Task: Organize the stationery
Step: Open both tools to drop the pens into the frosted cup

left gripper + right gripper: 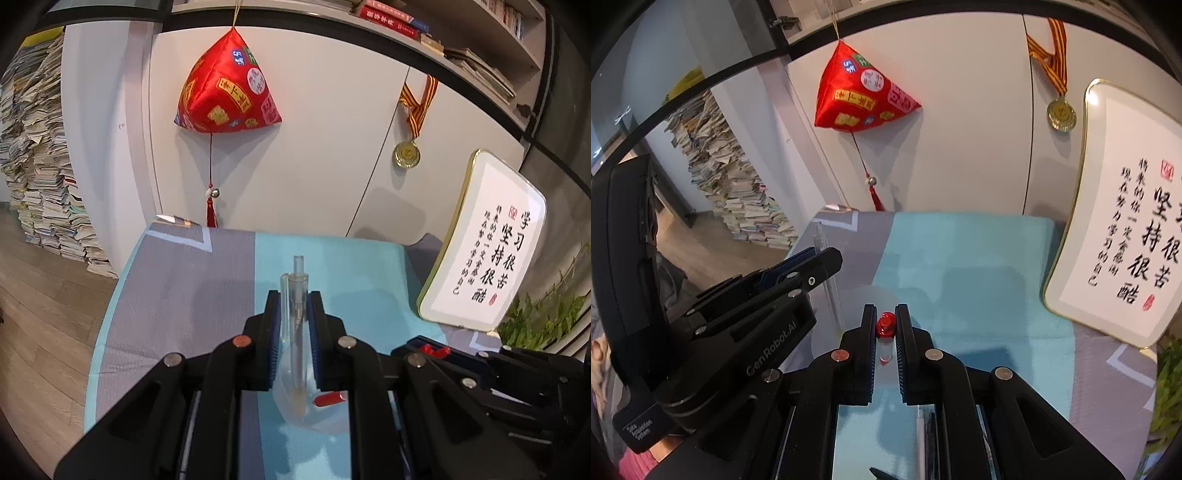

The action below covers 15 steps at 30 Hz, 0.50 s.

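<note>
left claw (812, 271): "GenRobot.AI" | framed plaque (1123, 221): "坚持很酷"

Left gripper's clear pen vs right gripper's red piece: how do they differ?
The clear pen is colourless and long, reaching well past the left gripper; the red-capped piece is short and sits wholly between the right gripper's fingers. The pen shows a clip; the red-capped piece shows none. Both are clamped lengthwise along their fingers.
</note>
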{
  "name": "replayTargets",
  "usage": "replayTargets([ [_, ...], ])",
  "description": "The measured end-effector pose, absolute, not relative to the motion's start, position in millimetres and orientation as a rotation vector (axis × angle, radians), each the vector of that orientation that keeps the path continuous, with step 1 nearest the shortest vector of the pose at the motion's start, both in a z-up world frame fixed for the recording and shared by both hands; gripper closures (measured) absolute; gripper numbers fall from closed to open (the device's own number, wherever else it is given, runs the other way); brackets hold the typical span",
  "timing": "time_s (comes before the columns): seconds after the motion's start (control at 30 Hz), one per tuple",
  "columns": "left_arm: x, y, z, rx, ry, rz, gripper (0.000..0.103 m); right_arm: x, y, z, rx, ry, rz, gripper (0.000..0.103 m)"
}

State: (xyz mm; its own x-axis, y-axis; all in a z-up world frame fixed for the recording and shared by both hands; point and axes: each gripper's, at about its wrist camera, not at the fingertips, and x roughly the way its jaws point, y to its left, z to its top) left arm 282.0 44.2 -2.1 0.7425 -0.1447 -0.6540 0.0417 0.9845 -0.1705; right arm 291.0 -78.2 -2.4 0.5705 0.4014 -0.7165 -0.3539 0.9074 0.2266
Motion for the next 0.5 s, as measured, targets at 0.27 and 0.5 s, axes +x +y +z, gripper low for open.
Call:
replayTargets([
  [0.27, 273, 41, -2, -0.127, 0.746, -0.103, 0.083, 286, -83, -3, 0.087, 0.869, 0.449, 0.092],
  [0.5, 252, 46, 17, -0.129, 0.693, -0.085, 0.061, 270, -92, 9, 0.116, 0.854, 0.452, 0.092],
])
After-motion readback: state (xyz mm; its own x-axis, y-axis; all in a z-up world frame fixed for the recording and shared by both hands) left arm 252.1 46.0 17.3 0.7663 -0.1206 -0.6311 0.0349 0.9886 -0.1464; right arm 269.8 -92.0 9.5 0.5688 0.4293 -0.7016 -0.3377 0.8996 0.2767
